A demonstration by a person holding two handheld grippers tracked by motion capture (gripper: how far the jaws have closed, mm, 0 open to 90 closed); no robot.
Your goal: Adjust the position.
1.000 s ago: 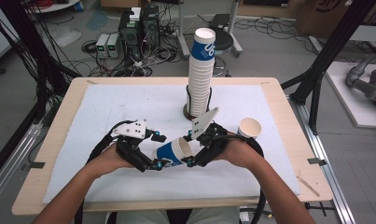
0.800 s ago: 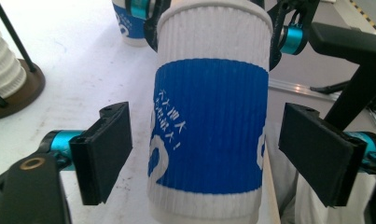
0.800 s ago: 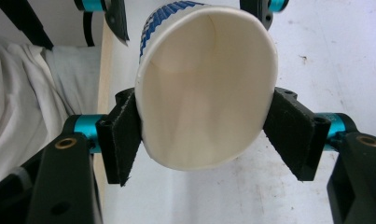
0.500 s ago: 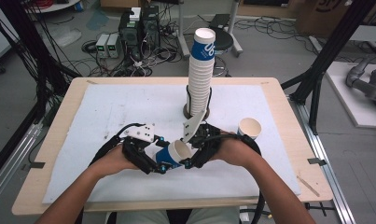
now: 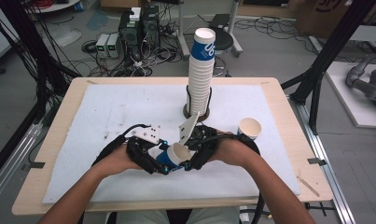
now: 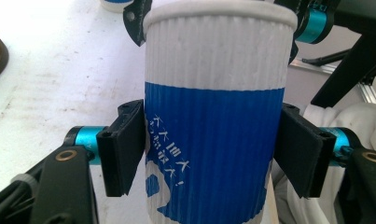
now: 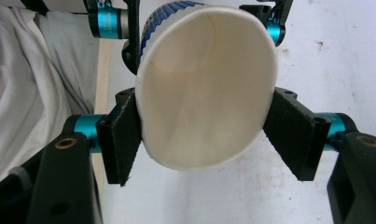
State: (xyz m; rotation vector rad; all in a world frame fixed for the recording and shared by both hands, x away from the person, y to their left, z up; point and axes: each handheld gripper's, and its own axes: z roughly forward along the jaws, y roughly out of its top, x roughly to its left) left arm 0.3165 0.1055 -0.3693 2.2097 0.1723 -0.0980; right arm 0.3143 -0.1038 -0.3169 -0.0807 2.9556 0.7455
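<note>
High view: left gripper [image 5: 158, 161] and right gripper [image 5: 189, 156] both clamp one cup [image 5: 173, 156], likely a handover.

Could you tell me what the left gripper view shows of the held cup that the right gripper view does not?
The left gripper view shows the paper cup from outside: ribbed white top, blue band with white lettering, its sides between the left tool pads. The right gripper view looks into its open mouth at the bare cream interior, the rim squeezed oval between the right tool pads. Both show the same cup over the white table cover.
</note>
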